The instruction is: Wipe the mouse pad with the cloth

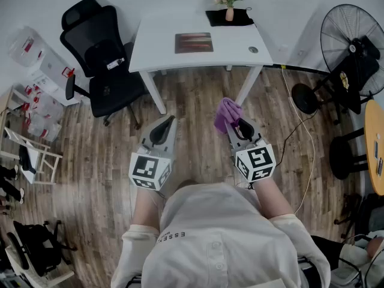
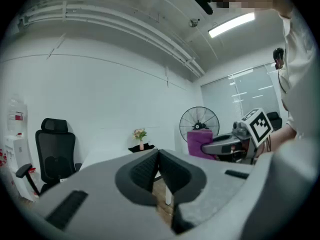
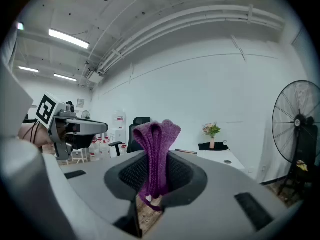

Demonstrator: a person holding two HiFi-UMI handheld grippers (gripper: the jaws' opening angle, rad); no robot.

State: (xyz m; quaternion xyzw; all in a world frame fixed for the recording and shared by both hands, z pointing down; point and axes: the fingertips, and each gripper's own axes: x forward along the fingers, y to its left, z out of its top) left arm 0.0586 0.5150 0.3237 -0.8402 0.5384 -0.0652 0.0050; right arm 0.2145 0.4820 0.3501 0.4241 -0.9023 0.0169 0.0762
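Note:
The mouse pad, a dark reddish rectangle, lies on the white table ahead of me. A purple cloth is pinched in my right gripper, held above the wooden floor short of the table's front edge. In the right gripper view the cloth stands folded between the shut jaws and sticks up past them. My left gripper hovers beside it to the left, shut with nothing in it; its jaws meet tip to tip. Both grippers are well short of the pad.
A black office chair stands left of the table. A vase of flowers on a black mat sits at the table's far edge. A standing fan and cables are at the right. Shelving and folded frames line the left wall.

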